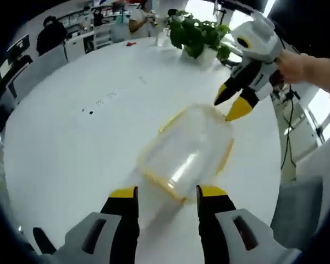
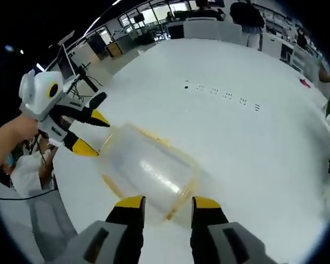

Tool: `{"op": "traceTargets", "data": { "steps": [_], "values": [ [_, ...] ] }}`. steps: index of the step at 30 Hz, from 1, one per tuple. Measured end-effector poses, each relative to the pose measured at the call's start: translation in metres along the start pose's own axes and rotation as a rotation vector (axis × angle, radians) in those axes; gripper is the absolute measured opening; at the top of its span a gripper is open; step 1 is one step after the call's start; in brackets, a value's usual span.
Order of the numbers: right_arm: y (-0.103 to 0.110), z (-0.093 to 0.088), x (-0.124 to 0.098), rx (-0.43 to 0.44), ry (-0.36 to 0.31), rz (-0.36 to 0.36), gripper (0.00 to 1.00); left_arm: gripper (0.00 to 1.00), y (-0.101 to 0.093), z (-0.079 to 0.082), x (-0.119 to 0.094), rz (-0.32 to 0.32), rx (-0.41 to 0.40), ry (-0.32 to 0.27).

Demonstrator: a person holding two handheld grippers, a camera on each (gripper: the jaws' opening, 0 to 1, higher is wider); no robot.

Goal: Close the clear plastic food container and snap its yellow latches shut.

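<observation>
Where the white round table (image 1: 71, 143) is seen in the left gripper view, 1 clear plastic food container (image 1: 187, 151) with yellow trim is recorded lying on it, blurred, just ahead of the left gripper (image 1: 166, 192). Left gripper: 2 black jaws with yellow tips, held spread, nothing between them; the container's near edge lies just beyond the tips. Right gripper (image 1: 235, 104): entered from the upper right, held by a hand (image 1: 305, 69), its 2 yellow-tipped jaws parted, the tips at the container's far corner; contact cannot be judged. 1 potted green plant (image 1: 201, 36) is noted at the table's far edge, with people and desks behind.

Right gripper view: the container (image 2: 148, 170) is listed on the table (image 2: 253, 143) directly ahead of the right gripper (image 2: 168, 202), jaws spread. Left gripper (image 2: 91, 132) is placed at the container's far left end, jaws apart. Latch positions cannot be made out.
</observation>
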State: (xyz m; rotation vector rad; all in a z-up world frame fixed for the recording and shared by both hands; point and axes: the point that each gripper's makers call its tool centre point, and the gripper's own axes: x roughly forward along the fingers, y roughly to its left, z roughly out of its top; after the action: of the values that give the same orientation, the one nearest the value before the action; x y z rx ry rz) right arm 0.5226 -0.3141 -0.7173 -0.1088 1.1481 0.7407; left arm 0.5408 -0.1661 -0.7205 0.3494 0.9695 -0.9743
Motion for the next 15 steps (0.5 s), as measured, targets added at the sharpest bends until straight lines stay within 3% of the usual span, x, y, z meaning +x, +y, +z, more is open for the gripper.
{"op": "traceTargets", "data": {
  "steps": [3,5,10,13,15],
  "values": [
    [-0.003,-0.003,-0.001,-0.096,0.047,-0.030,0.31,0.38,0.003,0.002,-0.004,0.010,0.066,0.018],
    [-0.002,0.000,-0.001,-0.121,0.042,-0.036,0.31,0.37,0.002,0.004,-0.006,0.003,0.123,0.030],
    [-0.002,-0.001,-0.002,-0.208,0.096,-0.045,0.31,0.36,-0.002,0.010,-0.007,-0.019,0.174,0.045],
    [0.002,0.004,-0.003,-0.277,0.099,-0.026,0.29,0.33,-0.006,0.006,-0.006,-0.033,0.244,0.091],
    [0.004,0.009,-0.003,-0.332,0.095,-0.026,0.28,0.34,-0.010,0.009,-0.004,-0.041,0.254,0.089]
  ]
}}
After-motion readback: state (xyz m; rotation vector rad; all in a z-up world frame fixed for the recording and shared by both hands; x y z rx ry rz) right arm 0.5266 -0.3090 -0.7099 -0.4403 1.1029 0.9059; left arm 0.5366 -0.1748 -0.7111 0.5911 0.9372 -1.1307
